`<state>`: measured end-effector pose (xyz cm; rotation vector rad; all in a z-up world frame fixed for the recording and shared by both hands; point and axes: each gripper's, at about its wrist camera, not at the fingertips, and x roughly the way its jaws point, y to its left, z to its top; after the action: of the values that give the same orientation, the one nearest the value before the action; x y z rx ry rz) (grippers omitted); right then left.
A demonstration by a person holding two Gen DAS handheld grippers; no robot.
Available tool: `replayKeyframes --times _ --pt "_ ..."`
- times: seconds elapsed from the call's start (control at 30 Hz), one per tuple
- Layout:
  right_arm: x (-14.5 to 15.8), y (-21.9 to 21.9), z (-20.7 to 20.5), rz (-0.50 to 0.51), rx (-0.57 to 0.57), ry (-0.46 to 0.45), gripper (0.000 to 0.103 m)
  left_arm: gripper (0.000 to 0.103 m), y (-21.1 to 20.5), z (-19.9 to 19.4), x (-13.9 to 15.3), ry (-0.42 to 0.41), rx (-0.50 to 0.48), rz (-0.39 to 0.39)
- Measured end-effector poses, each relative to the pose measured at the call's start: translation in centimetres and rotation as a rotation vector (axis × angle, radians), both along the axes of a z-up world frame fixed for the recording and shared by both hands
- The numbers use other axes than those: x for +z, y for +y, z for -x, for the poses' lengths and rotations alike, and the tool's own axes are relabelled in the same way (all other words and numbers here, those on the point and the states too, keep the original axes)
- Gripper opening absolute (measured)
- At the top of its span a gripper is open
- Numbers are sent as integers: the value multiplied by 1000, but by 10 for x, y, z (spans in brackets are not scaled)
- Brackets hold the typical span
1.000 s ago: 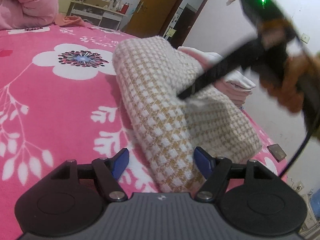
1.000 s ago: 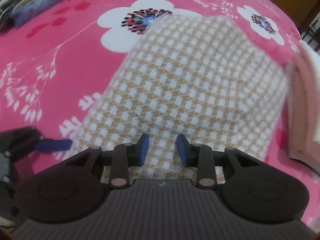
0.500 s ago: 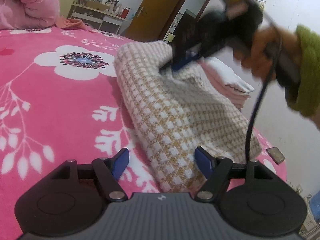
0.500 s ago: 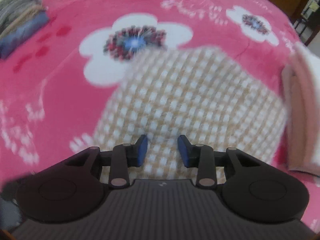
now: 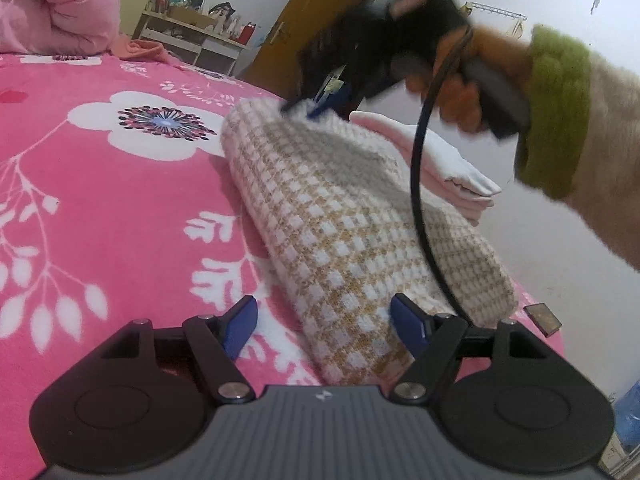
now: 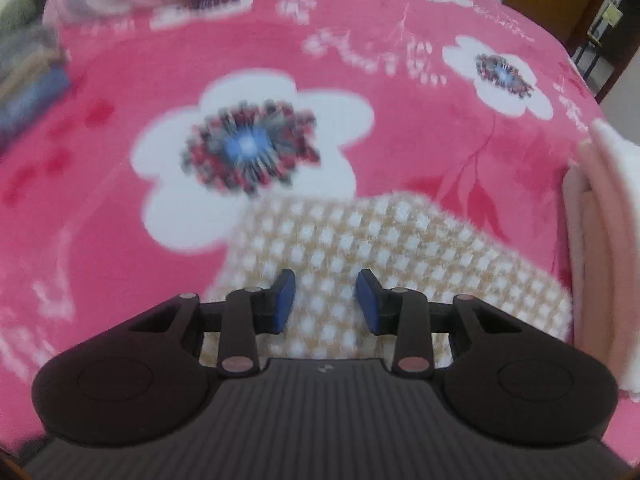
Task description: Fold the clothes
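A folded cream-and-tan checked garment [image 5: 340, 216] lies on the pink flowered bedspread [image 5: 100, 184]. My left gripper [image 5: 324, 328] is open at the garment's near end, which lies between the fingers, close to the right pad and apart from the left one. My right gripper [image 6: 326, 300] stands narrowly open, pointing down over the garment's far end [image 6: 380, 248], with nothing pinched between its pads. The left wrist view shows the right gripper [image 5: 316, 104], blurred, at that far edge, held by a hand [image 5: 460, 92] in a green-cuffed sleeve.
A stack of folded pink and white clothes [image 5: 440, 160] sits right of the garment, near the bed's edge [image 6: 600, 240]. A black cable [image 5: 418, 200] hangs across the garment. A small dark flat object [image 5: 542, 318] lies at the bed's corner. Folded grey-blue clothes [image 6: 28, 80] lie far left.
My right gripper has travelled from the garment's middle to its far end, and its view is now mostly bedspread. The left gripper has stayed in place.
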<state>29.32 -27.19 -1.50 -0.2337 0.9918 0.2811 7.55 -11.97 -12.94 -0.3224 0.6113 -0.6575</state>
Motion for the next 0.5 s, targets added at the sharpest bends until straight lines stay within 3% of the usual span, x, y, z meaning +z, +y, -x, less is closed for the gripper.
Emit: replayKeyframes --times 0.07,0.17,0.27,0.4,0.5 --pt "13 10 -4 -13 27 -20 32 75 -1 0 0 -3 1 -3" --pt "-31 16 -23 44 26 51 32 75 1 -1 -1 5 12 10" --pt "-61 13 -29 6 9 30 33 75 3 -1 -1 6 18 18" --pt "-59 1 -25 -51 -11 19 33 75 2 1 0 -4 16 11" --pt "-44 0 -11 -72 -13 -48 35 75 7 -3 0 12 0 39"
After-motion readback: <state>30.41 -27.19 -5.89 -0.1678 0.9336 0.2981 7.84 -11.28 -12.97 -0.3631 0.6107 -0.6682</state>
